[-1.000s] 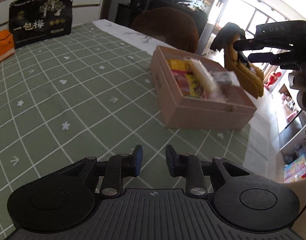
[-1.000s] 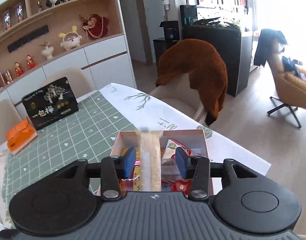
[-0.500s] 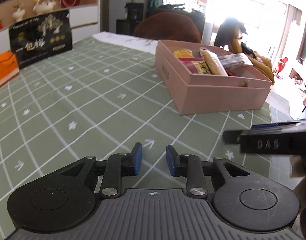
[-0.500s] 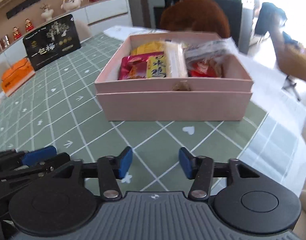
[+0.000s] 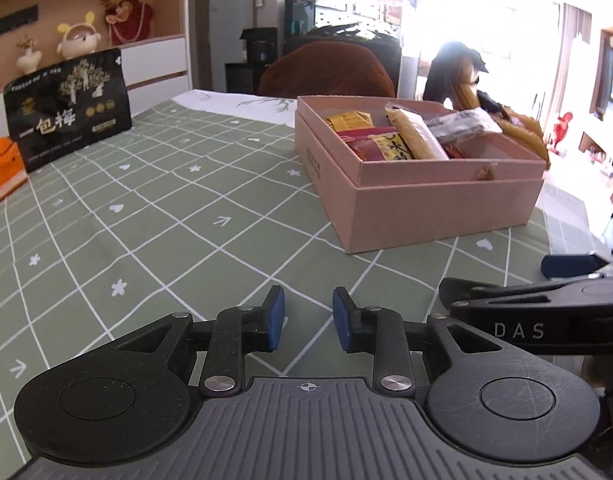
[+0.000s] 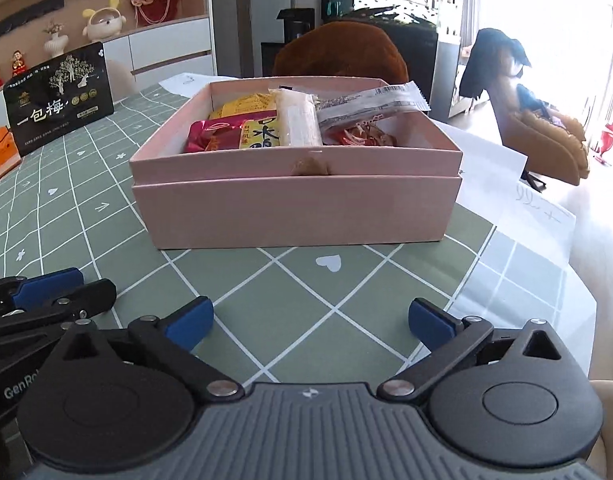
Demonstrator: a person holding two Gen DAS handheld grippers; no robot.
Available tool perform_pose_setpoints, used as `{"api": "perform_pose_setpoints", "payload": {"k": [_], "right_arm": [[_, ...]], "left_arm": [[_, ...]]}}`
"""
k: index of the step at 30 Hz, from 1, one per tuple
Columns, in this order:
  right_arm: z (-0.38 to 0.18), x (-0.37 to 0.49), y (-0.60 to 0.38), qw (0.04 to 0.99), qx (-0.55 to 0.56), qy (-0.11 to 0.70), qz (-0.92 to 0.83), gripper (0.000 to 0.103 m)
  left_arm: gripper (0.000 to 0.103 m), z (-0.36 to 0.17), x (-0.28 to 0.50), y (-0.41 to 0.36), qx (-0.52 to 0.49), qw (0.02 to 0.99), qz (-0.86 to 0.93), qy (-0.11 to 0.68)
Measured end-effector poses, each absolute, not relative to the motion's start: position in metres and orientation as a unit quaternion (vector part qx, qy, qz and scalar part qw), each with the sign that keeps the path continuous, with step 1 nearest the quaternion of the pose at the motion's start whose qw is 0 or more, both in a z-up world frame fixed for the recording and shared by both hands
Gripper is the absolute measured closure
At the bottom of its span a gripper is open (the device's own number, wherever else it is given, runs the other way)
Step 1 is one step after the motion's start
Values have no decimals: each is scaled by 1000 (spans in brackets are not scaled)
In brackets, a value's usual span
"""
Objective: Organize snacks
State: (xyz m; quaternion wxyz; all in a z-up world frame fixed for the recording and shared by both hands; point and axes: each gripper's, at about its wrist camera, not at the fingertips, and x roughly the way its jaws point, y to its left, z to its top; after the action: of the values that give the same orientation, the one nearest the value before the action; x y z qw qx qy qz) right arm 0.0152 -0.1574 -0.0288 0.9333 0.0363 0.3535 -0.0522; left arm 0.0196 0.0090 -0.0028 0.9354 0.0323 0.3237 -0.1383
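A pink box [image 6: 294,208] stands on the green checked tablecloth and holds several snack packets: yellow [image 6: 248,106], red [image 6: 210,138], a pale long bar [image 6: 296,118] and a clear wrapper [image 6: 370,100]. The box also shows in the left wrist view [image 5: 438,200], ahead and to the right. My left gripper [image 5: 308,318] hangs low over the cloth, empty, its jaws a narrow gap apart. My right gripper [image 6: 310,320] is wide open and empty, just in front of the box. The right gripper's side shows in the left wrist view [image 5: 546,304].
A black snack bag [image 5: 68,108] stands at the table's far left, with an orange box [image 5: 0,168] beside it. A brown-covered chair [image 6: 340,54] is behind the table. The table's right edge [image 6: 578,280] drops to the floor.
Both grippers have come down from above the box to low over the cloth in front of it. The right gripper's jaws have opened wide. The long bar now lies in the box.
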Motion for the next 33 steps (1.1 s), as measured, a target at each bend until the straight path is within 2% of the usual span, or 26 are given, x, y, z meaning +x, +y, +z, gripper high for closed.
{"api": "perform_pose_setpoints", "payload": {"k": [33], "right_arm": [[-32, 11, -156, 938, 39, 338, -60, 0]], "left_arm": [[72, -3, 18, 3, 46, 937, -131, 320]]}}
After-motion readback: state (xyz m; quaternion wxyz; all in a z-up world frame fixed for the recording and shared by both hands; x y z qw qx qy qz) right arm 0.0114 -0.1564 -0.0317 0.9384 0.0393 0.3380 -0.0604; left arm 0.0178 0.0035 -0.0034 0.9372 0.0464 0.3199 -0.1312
